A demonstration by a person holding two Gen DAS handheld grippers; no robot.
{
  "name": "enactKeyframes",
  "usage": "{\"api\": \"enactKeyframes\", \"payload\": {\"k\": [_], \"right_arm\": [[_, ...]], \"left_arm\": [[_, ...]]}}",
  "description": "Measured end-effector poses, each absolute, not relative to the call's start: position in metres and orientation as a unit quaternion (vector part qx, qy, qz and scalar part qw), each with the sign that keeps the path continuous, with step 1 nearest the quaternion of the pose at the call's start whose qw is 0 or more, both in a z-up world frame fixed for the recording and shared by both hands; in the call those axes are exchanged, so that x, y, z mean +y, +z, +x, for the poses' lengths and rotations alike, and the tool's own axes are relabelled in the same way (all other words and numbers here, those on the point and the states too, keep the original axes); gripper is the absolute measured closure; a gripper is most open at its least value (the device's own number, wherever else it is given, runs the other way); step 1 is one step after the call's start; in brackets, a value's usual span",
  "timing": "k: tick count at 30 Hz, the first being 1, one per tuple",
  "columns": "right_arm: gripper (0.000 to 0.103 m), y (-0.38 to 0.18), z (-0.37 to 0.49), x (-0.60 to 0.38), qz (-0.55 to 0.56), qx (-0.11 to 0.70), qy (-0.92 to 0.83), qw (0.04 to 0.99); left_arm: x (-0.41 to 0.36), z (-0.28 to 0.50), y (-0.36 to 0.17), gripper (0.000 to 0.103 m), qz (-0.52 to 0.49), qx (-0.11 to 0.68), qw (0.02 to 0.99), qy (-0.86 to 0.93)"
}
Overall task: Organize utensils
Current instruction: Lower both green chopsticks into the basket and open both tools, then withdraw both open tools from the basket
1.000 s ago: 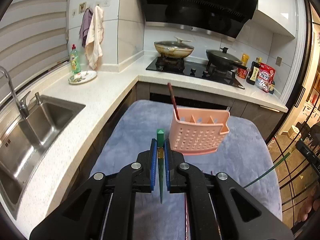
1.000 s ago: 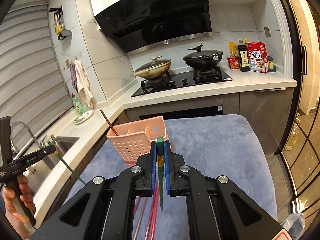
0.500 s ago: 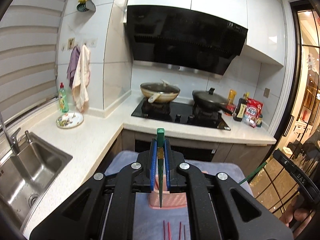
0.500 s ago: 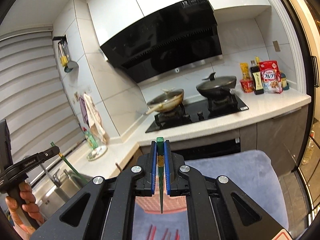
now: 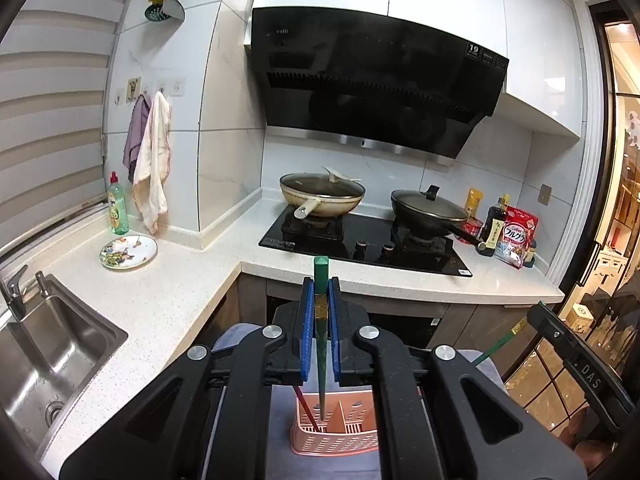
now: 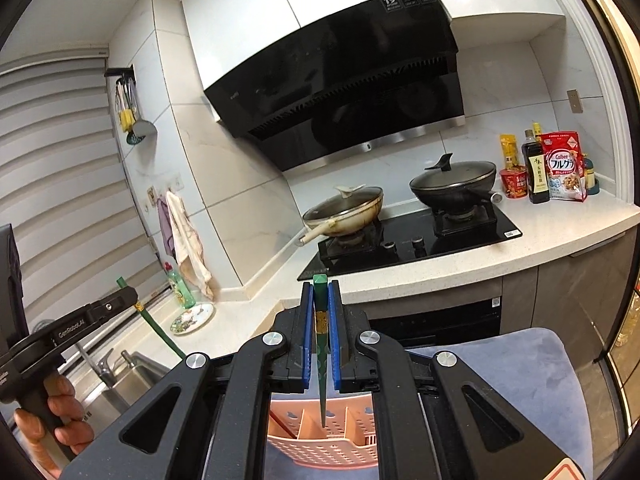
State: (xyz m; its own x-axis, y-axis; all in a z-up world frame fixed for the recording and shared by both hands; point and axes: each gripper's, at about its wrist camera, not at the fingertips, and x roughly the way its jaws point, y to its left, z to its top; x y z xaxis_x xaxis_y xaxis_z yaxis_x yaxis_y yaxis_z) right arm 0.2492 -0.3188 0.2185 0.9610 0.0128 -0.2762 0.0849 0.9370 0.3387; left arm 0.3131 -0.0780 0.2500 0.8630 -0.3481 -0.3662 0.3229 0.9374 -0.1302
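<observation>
My left gripper (image 5: pixel 320 292) is shut on a green chopstick (image 5: pixel 321 344), held upright with its tip down over the pink utensil basket (image 5: pixel 336 436). A red chopstick (image 5: pixel 306 410) stands in the basket's left compartment. My right gripper (image 6: pixel 320 294) is shut on a second green chopstick (image 6: pixel 321 360), its tip also pointing down over the basket (image 6: pixel 320 436). The left gripper with its chopstick also shows at the left of the right wrist view (image 6: pixel 96 312). The basket sits on a blue-grey padded surface (image 6: pixel 520 372).
A steel sink (image 5: pixel 44 364) lies at the left, with a patterned plate (image 5: pixel 128 252) and a green soap bottle (image 5: pixel 118 206) on the counter. Two lidded pans (image 5: pixel 322 196) sit on the hob. Sauce bottles and a cereal bag (image 5: pixel 518 236) stand at the right.
Both grippers have risen and tilted up with their green chopsticks. The basket has dropped to the bottom of both views, and the chopstick tips now hang over it.
</observation>
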Motion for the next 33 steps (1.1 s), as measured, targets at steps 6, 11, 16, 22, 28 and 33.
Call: {"api": "enactKeyframes", "payload": {"k": [6,11,16,22,28,33], "right_arm": [[0.096,0.187,0.268,-0.32,0.181,0.171,-0.02,0.968],[0.096,0.165,0.281,-0.318,0.179,0.198,-0.023,0.963],[0.096,0.151,0.287,-0.314,0.175,0.217,-0.024,0.96],[0.09,0.152,0.282,-0.314,0.175,0.214,-0.028,0.961],[0.08,0.164,0.262,-0.313,0.172,0.2,-0.027,0.964],[0.078,0.167,0.239,-0.306,0.167,0.2,-0.023,0.965]], "left_arm": [[-0.079,0.329,0.219,0.096,-0.031,0.22,0.96,-0.168],[-0.078,0.341,0.196,0.096,-0.031,0.247,0.955,-0.163],[-0.077,0.347,0.179,0.096,-0.033,0.266,0.95,-0.16],[-0.072,0.342,0.171,0.085,-0.032,0.268,0.95,-0.155],[-0.064,0.325,0.173,0.057,-0.032,0.259,0.954,-0.146],[-0.057,0.304,0.171,0.054,-0.021,0.263,0.954,-0.141]]}}
